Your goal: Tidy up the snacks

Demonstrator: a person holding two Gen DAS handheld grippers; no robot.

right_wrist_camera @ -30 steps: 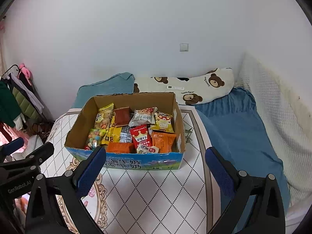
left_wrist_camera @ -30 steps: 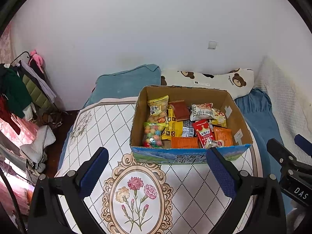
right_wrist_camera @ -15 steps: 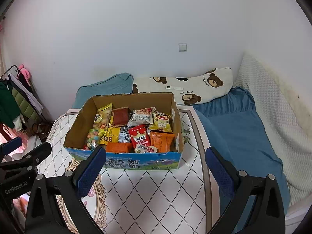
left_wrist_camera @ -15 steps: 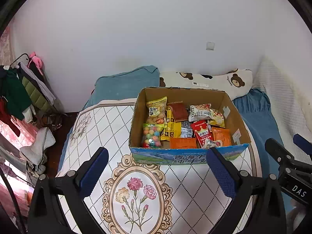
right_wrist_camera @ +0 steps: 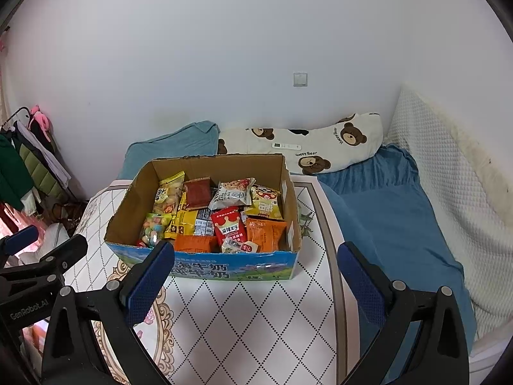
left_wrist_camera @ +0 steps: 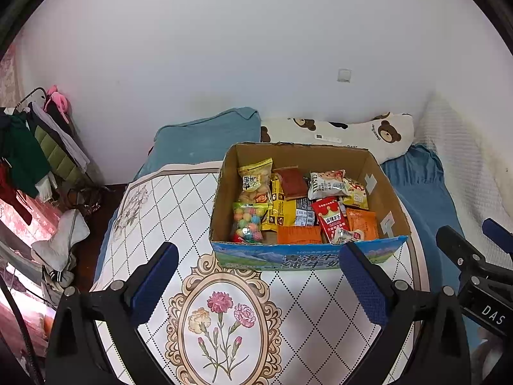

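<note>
An open cardboard box (left_wrist_camera: 290, 258) with a blue printed front stands on a white patterned mat (left_wrist_camera: 166, 211) on the bed; it also shows in the right wrist view (right_wrist_camera: 224, 269). It holds several snack packets: a yellow bag (left_wrist_camera: 255, 178), a bag of coloured candy balls (left_wrist_camera: 247, 221), a red packet (left_wrist_camera: 330, 221), orange packets (left_wrist_camera: 298, 234). My left gripper (left_wrist_camera: 256, 276) is open and empty, hovering in front of the box. My right gripper (right_wrist_camera: 256, 279) is open and empty, in front of the box's right part.
A teal pillow (left_wrist_camera: 208, 138) and a bear-print pillow (left_wrist_camera: 362, 131) lie behind the box against the white wall. A blue sheet (right_wrist_camera: 384, 211) and a white quilted blanket (right_wrist_camera: 449, 166) lie to the right. A clothes rack (left_wrist_camera: 29, 147) stands at the left.
Both grippers have shifted slightly, so the box sits a little differently in each view. Both stay open and empty.
</note>
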